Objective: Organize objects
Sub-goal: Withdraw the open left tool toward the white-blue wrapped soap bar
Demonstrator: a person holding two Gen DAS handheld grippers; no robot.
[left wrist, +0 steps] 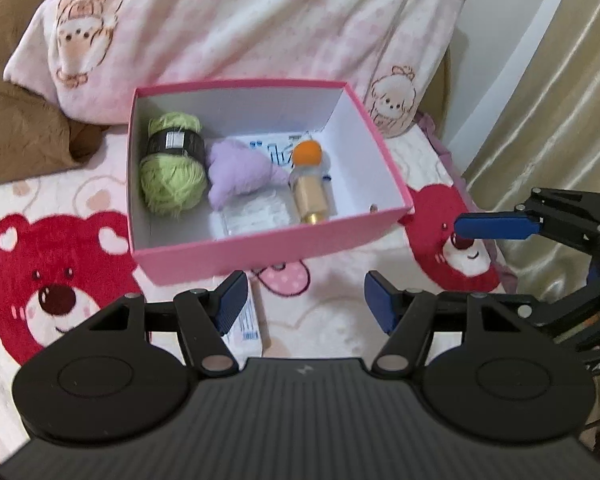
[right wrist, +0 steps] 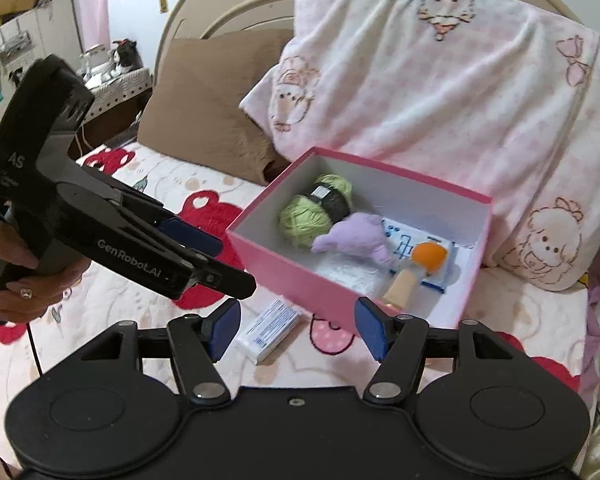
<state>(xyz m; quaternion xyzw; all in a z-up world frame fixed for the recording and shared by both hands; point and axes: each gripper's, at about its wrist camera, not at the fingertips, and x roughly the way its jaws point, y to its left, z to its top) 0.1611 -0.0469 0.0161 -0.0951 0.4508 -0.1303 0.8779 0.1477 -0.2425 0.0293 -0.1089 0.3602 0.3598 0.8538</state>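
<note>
An open pink box (left wrist: 260, 250) (right wrist: 284, 276) sits on the bed. Inside it lie a green yarn ball (left wrist: 172, 176) (right wrist: 304, 220), a purple plush (left wrist: 240, 176) (right wrist: 360, 236), a wooden bottle with an orange cap (left wrist: 310, 192) (right wrist: 428, 258) and flat white packets (left wrist: 256, 216). A small white packet (left wrist: 249, 328) (right wrist: 270, 328) lies on the sheet just in front of the box. My left gripper (left wrist: 306, 304) hovers open above that packet, holding nothing. My right gripper (right wrist: 296, 328) is open and empty too, near the box's front corner; one of its blue pads (left wrist: 496, 226) shows beside the box.
A pink cartoon-print blanket (left wrist: 240, 20) is piled behind the box, with a brown pillow (right wrist: 208, 108) to its left. The sheet has red bear prints (left wrist: 56, 284). A beige curtain (left wrist: 560, 100) hangs on the right. A hand (right wrist: 28, 280) grips the left tool.
</note>
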